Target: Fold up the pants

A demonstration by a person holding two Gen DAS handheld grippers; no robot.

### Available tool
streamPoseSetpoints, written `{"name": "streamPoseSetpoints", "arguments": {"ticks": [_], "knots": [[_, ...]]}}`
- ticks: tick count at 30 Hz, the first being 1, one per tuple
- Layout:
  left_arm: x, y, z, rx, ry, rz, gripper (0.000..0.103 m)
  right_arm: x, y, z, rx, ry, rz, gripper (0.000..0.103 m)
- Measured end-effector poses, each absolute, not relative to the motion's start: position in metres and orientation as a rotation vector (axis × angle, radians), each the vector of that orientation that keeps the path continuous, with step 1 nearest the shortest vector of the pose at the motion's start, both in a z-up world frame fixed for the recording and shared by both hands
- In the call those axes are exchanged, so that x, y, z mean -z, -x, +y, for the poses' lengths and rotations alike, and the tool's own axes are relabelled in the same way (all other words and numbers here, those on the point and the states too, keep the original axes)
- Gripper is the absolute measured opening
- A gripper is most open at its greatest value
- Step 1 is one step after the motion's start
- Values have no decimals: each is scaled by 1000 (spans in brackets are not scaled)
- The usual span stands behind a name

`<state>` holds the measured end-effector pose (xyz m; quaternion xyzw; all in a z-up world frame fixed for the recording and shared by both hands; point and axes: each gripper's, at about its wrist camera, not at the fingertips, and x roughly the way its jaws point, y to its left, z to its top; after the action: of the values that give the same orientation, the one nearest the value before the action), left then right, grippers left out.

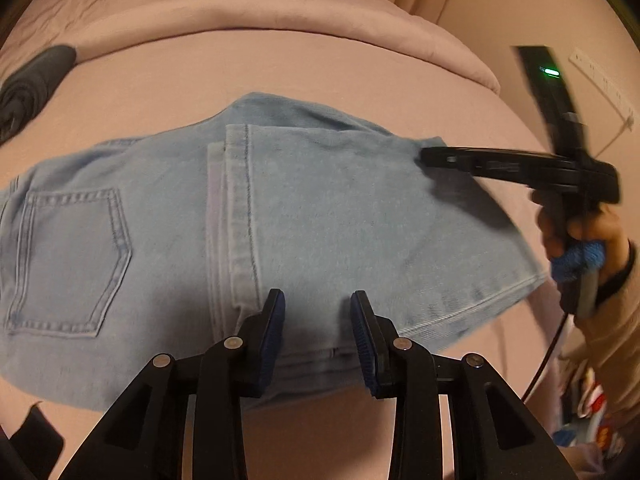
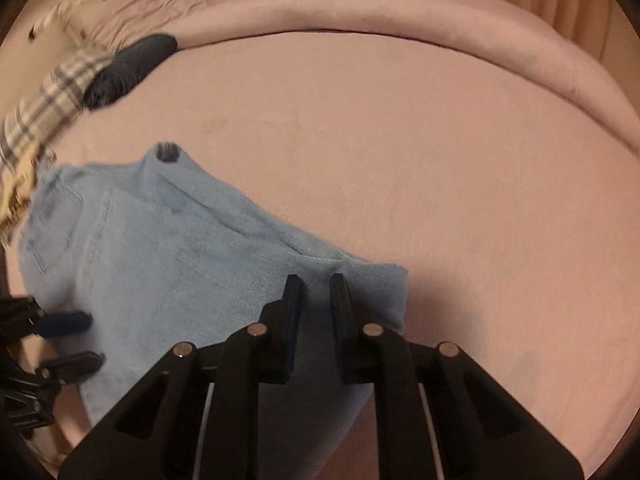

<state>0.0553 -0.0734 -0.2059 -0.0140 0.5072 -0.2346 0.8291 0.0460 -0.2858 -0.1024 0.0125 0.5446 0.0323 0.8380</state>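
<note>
In the left wrist view, one pair of light blue denim pants (image 1: 248, 216) lies folded into a flat, wide block on the pink bed sheet (image 1: 320, 68). The cloth is coarse and faded, with one stitched patch pocket (image 1: 68, 260) at the pants' left end and a double-stitched seam running down their middle. The left tongs (image 1: 318, 320) hang over the pants' near edge, their two black fingers with ribbed blue pads standing well apart and holding nothing. At the pants' right corner the right tongs (image 1: 430, 158) reach in edge-on, so I cannot tell their opening here. One dark grey rolled cloth (image 1: 32, 88) rests far left of the pants, beside a thick pink quilt (image 1: 280, 12).

In the right wrist view, the pants (image 2: 180, 264) spread left of centre on the smooth sheet (image 2: 400, 140). The right tongs (image 2: 316, 300) sit over the pants' right corner with a narrow gap between two black fingers; whether denim is pinched there I cannot tell. The left tongs (image 2: 86, 338) show at the pants' left edge, parted. One plaid cloth (image 2: 44, 108) lies beyond the pants.
</note>
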Motion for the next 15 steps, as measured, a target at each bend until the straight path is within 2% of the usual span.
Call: {"name": "streamPoseSetpoints", "arguments": {"ticks": [1, 3, 6, 9, 11, 12, 13, 15], "knots": [[205, -54, -70, 501, 39, 1079, 35, 93, -40, -286, -59, -50, 1146, 19], [204, -51, -64, 505, 48, 1075, 35, 73, -17, -285, -89, -71, 1073, 25], [201, -47, -60, 510, 53, 1073, 35, 40, 31, -282, -151, -50, 997, 31], [203, -46, -62, 508, 29, 1079, 35, 25, 72, -273, -247, -53, 958, 31], [204, -48, -63, 502, 35, 1082, 35, 34, 86, -261, -311, -45, 973, 24], [203, -48, -64, 502, 37, 1082, 35, 46, 90, -253, -298, -5, 1003, 16], [205, -50, -69, 503, 41, 1082, 35, 66, 91, -249, -265, 32, 1079, 7], [209, -48, -66, 506, 51, 1078, 35, 101, 98, -255, -217, 45, 1174, 0]]}}
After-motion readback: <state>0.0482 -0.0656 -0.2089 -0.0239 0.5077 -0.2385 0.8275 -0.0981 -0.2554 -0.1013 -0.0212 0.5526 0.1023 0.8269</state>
